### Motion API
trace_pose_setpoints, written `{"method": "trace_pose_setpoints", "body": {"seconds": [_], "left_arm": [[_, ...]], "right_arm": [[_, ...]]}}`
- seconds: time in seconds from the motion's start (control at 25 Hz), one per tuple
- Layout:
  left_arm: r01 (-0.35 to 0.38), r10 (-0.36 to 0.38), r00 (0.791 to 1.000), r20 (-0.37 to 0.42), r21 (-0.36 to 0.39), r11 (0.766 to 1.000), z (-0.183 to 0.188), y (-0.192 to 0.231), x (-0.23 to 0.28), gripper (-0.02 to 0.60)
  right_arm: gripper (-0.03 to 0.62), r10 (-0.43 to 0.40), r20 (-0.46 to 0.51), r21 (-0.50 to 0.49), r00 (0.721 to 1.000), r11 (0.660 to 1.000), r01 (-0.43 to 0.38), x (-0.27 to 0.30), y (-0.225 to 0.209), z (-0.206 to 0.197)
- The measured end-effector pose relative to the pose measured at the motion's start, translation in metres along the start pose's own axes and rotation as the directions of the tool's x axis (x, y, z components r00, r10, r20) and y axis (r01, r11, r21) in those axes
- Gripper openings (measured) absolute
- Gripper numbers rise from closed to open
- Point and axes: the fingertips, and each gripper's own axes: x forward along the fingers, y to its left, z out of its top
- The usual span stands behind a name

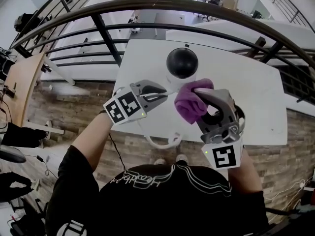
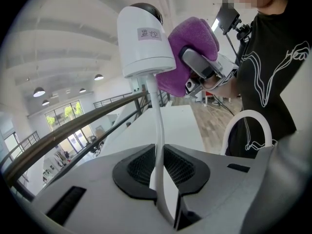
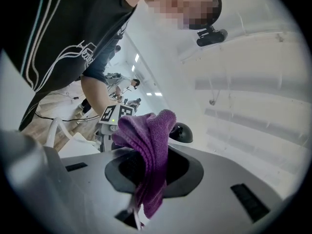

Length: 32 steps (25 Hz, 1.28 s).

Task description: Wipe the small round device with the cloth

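Note:
The small round device (image 1: pixel 182 63) has a white body and a black dome, and it is held up above the white table (image 1: pixel 256 97). My left gripper (image 1: pixel 165 93) is shut on its thin white cable (image 2: pixel 157 126), which runs up from between the jaws to the device's body (image 2: pixel 144 43). The cable (image 1: pixel 162 142) loops down below my grippers. My right gripper (image 1: pixel 199 95) is shut on a bunched purple cloth (image 1: pixel 191 102). The cloth (image 2: pixel 187 48) presses against the device's side. In the right gripper view the cloth (image 3: pixel 148 150) hides most of the device; only its dome (image 3: pixel 181 133) shows.
A dark metal railing (image 1: pixel 98 28) curves along the far side of the table, with a drop to a lower floor beyond it. Wooden flooring (image 1: pixel 74 102) lies to the left. The person's torso is close behind both grippers.

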Motion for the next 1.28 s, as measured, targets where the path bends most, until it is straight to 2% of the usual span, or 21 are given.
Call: {"method": "trace_pose_setpoints", "body": {"seconds": [0.2, 0.44, 0.6, 0.84, 1.0, 1.12, 1.28], "left_arm": [[-0.01, 0.01, 1.0, -0.01, 0.005, 1.0, -0.002, 0.0, 0.0, 0.058], [-0.001, 0.001, 1.0, -0.009, -0.007, 1.0, 0.0, -0.001, 0.002, 0.058], [-0.004, 0.003, 1.0, -0.019, -0.008, 1.0, 0.001, 0.001, 0.005, 0.059], [-0.015, 0.015, 1.0, -0.021, -0.025, 1.0, 0.001, 0.0, 0.001, 0.06], [-0.024, 0.024, 0.999, -0.026, -0.029, 0.999, 0.001, 0.0, 0.0, 0.06], [-0.033, 0.032, 0.999, -0.03, -0.031, 0.999, 0.002, -0.001, 0.0, 0.06], [-0.03, 0.028, 0.998, -0.048, -0.039, 0.999, 0.005, -0.002, 0.002, 0.06]], "right_arm": [[0.058, 0.028, 0.001, 0.004, 1.0, 1.0, -0.028, 0.0, 0.01, -0.005], [0.058, 0.143, 0.006, 0.035, 0.99, 0.989, -0.143, -0.007, 0.024, -0.01], [0.058, 0.166, 0.045, 0.122, 0.985, 0.978, -0.17, -0.019, 0.016, -0.012], [0.058, 0.124, 0.096, 0.262, 0.988, 0.954, -0.145, -0.03, -0.017, -0.023], [0.058, 0.053, 0.122, 0.289, 0.991, 0.953, -0.086, -0.029, -0.054, -0.029], [0.058, 0.012, 0.175, 0.339, 0.984, 0.938, -0.072, -0.022, -0.082, -0.028], [0.058, -0.004, 0.248, 0.383, 0.969, 0.919, -0.094, -0.008, -0.11, -0.026]]}}
